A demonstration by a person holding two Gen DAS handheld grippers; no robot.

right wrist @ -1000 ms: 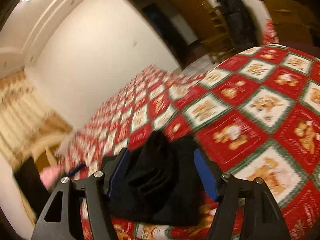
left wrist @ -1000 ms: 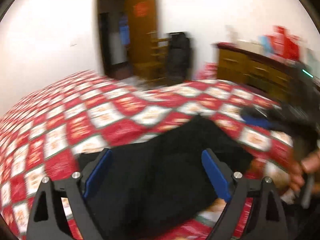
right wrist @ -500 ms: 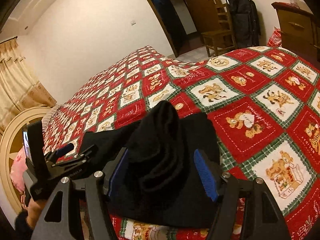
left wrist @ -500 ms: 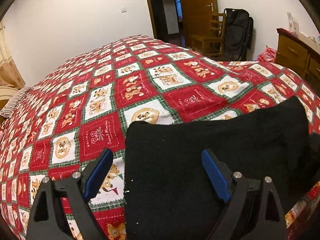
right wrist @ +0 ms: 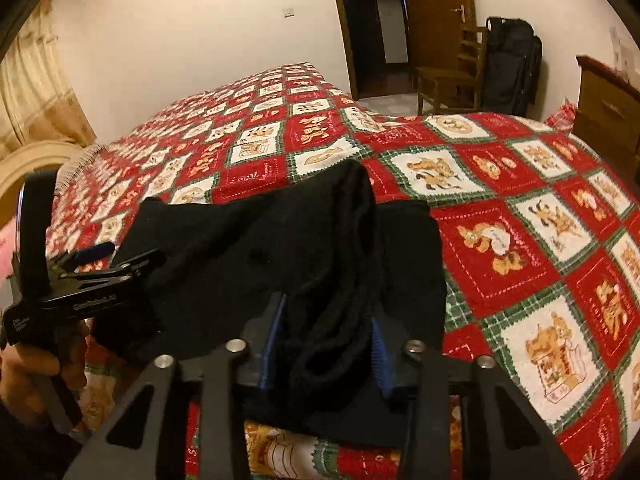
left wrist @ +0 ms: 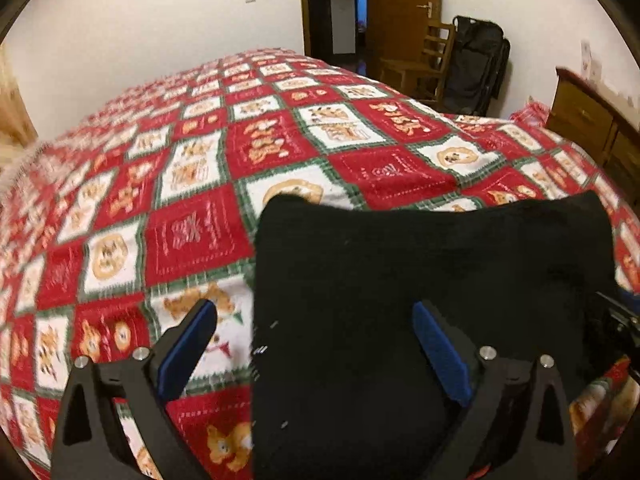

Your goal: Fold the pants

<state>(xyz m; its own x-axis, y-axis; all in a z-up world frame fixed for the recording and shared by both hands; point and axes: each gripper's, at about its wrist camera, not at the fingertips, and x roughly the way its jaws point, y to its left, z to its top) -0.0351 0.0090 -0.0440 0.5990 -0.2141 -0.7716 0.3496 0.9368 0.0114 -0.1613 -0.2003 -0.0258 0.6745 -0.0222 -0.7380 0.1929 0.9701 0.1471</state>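
Right tool [right wrist: 326,346] closing onto pants [right wrist: 304,248] fold (bunched between pads).

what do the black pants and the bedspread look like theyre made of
Black pants: soft matte knit or fleece, probably; they slump in thick rounded folds without shine. Bedspread: printed woven cotton, likely; flat, matte, with stitch-like lines around the squares.

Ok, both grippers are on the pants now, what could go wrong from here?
Right gripper is closing on a bunched ridge of the pants, so it may pinch extra layers and crease the fold. Left gripper is opening and straddles the pants' edge; closing there could also catch the bedspread.
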